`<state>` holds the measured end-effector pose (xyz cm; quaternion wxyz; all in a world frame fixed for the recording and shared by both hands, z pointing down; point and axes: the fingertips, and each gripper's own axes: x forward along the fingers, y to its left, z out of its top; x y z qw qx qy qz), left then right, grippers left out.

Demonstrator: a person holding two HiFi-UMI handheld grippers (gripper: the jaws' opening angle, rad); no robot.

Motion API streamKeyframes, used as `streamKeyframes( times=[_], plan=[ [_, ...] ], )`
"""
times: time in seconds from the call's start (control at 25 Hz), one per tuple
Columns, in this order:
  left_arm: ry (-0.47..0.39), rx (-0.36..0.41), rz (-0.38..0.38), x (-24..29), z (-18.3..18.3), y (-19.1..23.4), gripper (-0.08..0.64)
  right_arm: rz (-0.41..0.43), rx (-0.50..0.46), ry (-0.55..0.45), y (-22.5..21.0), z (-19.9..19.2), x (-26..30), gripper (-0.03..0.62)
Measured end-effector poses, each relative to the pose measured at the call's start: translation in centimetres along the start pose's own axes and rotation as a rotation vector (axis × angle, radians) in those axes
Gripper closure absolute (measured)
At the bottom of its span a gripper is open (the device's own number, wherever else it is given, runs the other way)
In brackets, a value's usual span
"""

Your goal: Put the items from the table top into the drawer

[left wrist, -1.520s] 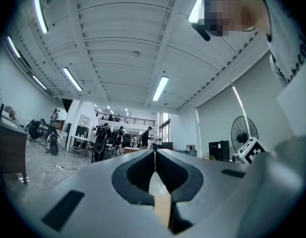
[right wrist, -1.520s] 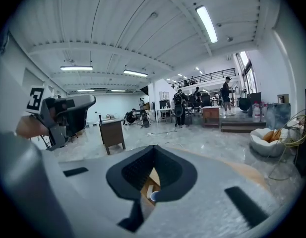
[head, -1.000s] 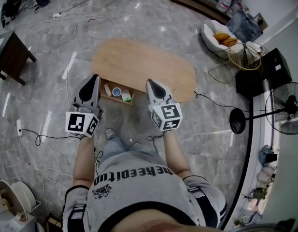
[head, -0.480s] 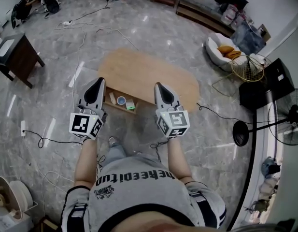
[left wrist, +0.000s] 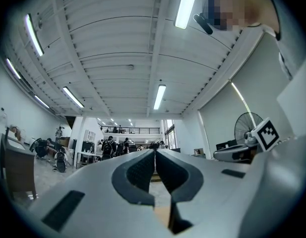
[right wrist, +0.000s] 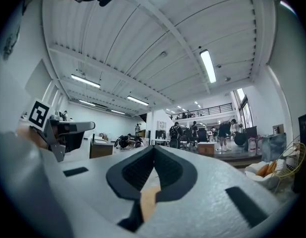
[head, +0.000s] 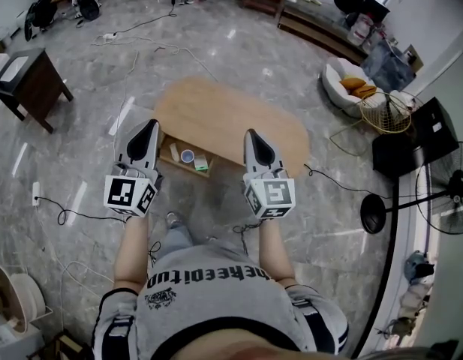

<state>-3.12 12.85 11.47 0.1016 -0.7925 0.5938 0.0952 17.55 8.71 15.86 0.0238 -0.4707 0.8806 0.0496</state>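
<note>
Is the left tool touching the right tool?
Apart. The head view shows a wide gap between the left tool and the right tool, with the drawer visible between them.

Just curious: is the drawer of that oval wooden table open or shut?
Open: the wooden drawer sticks out beyond the oval tabletop, small items visible inside.

Bright, even: ceiling strip lights (left wrist: 185, 6) above the left gripper (left wrist: 154, 153) are flooding the hall. The marble floor (head: 216, 43) beyond it is throwing glare streaks. Fisheye is bending the edges, corners are vignetting black, and the near jaws are blurring.
</note>
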Motion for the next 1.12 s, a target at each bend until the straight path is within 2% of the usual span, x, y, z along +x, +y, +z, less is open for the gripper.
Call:
streamKeyframes(
  times=[1.12],
  plan=[
    [-0.001, 0.005, 0.031, -0.7, 0.1, -2.2, 0.549, 0.004, 0.030, -0.005, -0.8, -0.7, -1.9, 0.591]
  ],
)
